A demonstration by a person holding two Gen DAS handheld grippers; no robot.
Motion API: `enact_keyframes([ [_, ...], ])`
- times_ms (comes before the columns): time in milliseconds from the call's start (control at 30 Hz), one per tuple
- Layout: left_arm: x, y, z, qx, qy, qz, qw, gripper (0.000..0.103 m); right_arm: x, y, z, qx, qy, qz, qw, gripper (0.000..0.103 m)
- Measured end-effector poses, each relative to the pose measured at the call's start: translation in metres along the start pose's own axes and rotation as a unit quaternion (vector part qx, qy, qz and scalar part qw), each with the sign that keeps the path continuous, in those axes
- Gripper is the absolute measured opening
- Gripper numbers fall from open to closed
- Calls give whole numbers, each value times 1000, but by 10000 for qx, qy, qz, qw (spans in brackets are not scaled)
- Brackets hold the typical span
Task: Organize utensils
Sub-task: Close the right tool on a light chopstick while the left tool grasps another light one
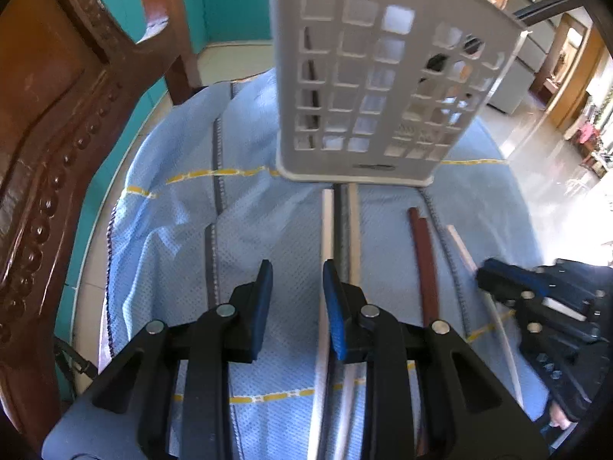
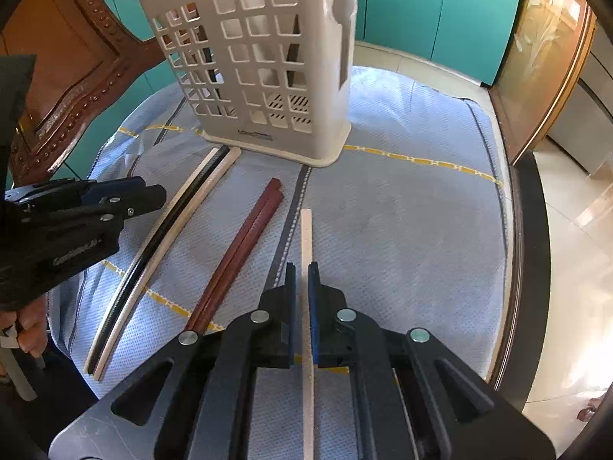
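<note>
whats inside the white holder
Through the utensil holder's grid holes, a few dark and reddish sticks stand in its left compartments. Their number and the holder's floor are hidden by the walls.

Left gripper (image 1: 297,280) frame: my black plastic linkage, angular arms with triangular cut-outs.
Left gripper pads: I see blue facings on black blocks.
Pivots: round silver pins, four across each linkage.
Right gripper (image 2: 302,280) frame: the same black build, grey base plate below.
Right gripper pads: blue, thin.
Side view of my right unit: small screws and blue trim on the black body.
Hand (image 2: 30,331): only bare fingers show beside a pale grip.
</note>
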State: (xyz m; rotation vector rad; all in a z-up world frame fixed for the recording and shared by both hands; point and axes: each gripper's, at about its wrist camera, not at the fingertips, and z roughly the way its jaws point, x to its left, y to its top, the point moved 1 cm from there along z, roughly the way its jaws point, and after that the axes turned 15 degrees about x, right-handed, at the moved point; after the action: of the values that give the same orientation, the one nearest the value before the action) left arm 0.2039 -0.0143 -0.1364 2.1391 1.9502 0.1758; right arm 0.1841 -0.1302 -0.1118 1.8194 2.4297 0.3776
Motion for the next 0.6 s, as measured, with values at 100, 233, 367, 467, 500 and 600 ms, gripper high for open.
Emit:
enact_keyframes([
  [100,-8,-3,7,155,81,206,9996,28,6,2,2,8,-71,-58,10000,8],
  [233,-13,-5,13,212,91,254,9994,32,13,5,6,2,-91,-83,9999,11],
  [367,-18,-3,16,177,127,284,9994,13,13,6,7,-8,-120,-66,9999,12],
  [467,-13,-3,13,124,-33,102,9999,13,11,5,8,25,-125,-31,9999,12],
  [500,-11,-4,10,83,-71,87,9999,13,10,5,9,35,-121,-21,9999,12],
  [600,-7,-7,-2,-44,-223,59,9997,13,7,3,9,44,-134,5,9999,13],
])
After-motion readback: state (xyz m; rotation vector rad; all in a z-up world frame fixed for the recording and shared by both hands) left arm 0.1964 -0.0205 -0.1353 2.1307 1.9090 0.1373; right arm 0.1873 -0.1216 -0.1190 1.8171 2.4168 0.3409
